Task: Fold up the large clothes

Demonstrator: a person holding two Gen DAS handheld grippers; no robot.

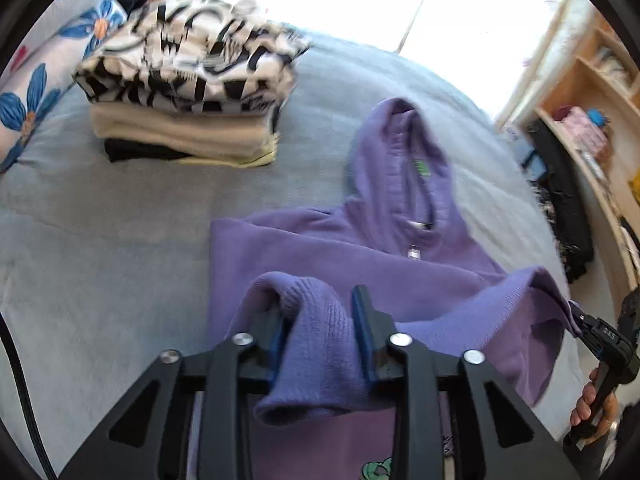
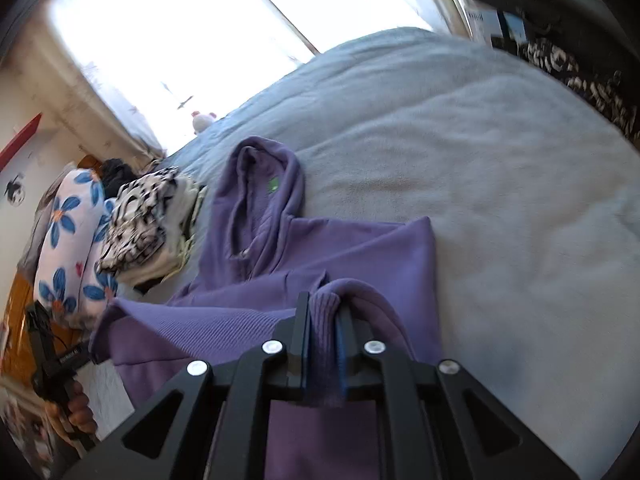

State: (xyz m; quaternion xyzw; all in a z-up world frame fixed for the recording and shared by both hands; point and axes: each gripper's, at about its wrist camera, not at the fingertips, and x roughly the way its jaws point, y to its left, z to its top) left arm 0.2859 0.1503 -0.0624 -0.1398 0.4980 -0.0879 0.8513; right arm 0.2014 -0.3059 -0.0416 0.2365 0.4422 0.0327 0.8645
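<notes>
The soft, floppy purple hoodie [image 1: 332, 264] gets pinched by its ribbed hem, left gripper [image 1: 320, 320] and right gripper [image 2: 324, 320] both clamped on it.

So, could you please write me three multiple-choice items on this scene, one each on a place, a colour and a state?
1. Where is the stack of folded clothes?
A. on the bed
B. on the shelf
C. on the floor

2. What colour is the hoodie?
A. red
B. purple
C. green

3. What is the left gripper doing?
A. hanging open
B. shut on nothing
C. shut on the hoodie

Key: 1 A, it rests on the grey bed cover; 2 B, its body and hood are purple; 3 C, ribbed purple cloth sits between its jaws.
</notes>
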